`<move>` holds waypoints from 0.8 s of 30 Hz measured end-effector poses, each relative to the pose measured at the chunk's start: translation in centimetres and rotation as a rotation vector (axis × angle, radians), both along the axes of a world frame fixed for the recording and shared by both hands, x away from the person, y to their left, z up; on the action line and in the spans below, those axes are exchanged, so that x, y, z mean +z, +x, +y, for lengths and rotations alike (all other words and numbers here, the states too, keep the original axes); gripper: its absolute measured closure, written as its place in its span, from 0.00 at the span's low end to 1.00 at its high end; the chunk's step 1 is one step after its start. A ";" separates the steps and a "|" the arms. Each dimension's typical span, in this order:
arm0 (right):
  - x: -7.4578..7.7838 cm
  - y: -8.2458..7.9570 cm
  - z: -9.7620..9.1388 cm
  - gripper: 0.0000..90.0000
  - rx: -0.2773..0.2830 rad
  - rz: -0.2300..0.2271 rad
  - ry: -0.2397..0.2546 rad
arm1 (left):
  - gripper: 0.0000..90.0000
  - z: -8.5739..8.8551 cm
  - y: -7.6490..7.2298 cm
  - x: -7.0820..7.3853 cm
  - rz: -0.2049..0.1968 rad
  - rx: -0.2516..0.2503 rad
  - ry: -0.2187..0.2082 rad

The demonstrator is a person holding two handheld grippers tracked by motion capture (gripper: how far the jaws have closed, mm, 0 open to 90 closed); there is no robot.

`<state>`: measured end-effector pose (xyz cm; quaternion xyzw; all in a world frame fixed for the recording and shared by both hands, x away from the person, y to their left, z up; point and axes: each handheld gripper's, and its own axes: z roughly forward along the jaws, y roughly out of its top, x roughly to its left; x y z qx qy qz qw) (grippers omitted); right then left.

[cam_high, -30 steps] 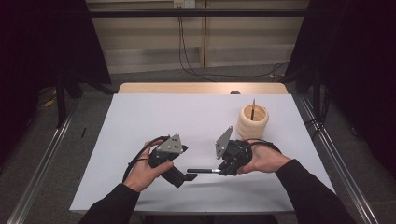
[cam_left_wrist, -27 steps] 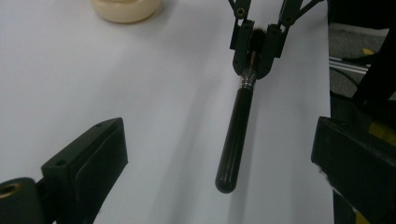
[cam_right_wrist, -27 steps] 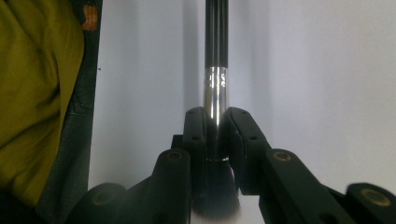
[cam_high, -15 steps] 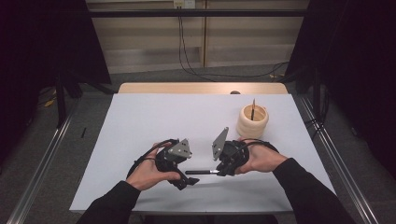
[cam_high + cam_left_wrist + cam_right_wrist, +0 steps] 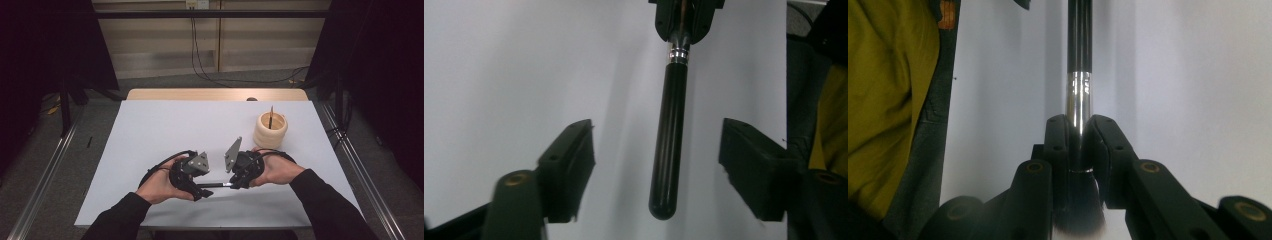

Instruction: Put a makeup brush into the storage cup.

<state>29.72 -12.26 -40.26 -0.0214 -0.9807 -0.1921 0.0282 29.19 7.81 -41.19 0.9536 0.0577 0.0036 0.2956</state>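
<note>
**Brush handover: left jaws closing in on the handle, no contact yet**

High view: I see both hands low over the white tabletop [image 5: 150,125], near its front edge. Left hand-held gripper [image 5: 199,189] and right hand-held gripper [image 5: 235,184] face each other, with the makeup brush [image 5: 214,185] level between them, just above the sheet. Compared with a second ago the two have drawn closer together and the left one now sits at the free end of the handle. The wooden holder [image 5: 270,131] stands well apart behind the right hand, a thin stick upright in it.

Left gripper view: the left hand-held gripper [image 5: 656,165] is at a medium gap, the brush [image 5: 669,145] handle between its jaws. The jaws have just been closing, but bare sheet still shows on both sides of the handle, so the pads [image 5: 574,160] aren't pressing it. The far end of the brush runs into the other gripper's jaws at the top of the frame.

Right gripper view: the right hand-held gripper [image 5: 1079,131] is narrow and clamped on the brush [image 5: 1079,55] at its silver ferrule, bristles toward the camera, black handle pointing away.

My read: a right-to-left transfer is in hand and roughly halfway. The right must keep its clamp until the left pads seat on the handle. Risk: an early release drops the brush onto the sheet.
</note>
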 end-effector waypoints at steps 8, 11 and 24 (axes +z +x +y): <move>0.0 0.0 0.0 0.87 -0.002 0.008 0.008 | 0.57 -0.8 -0.1 0.4 0.014 -0.029 0.021; -0.1 0.1 -0.1 0.87 -0.001 0.007 0.014 | 0.66 -1.0 -0.2 0.3 0.015 -0.041 0.027; -0.2 0.0 -0.2 0.86 -0.009 0.008 0.022 | 0.85 -1.3 -0.1 0.1 0.012 -0.041 0.028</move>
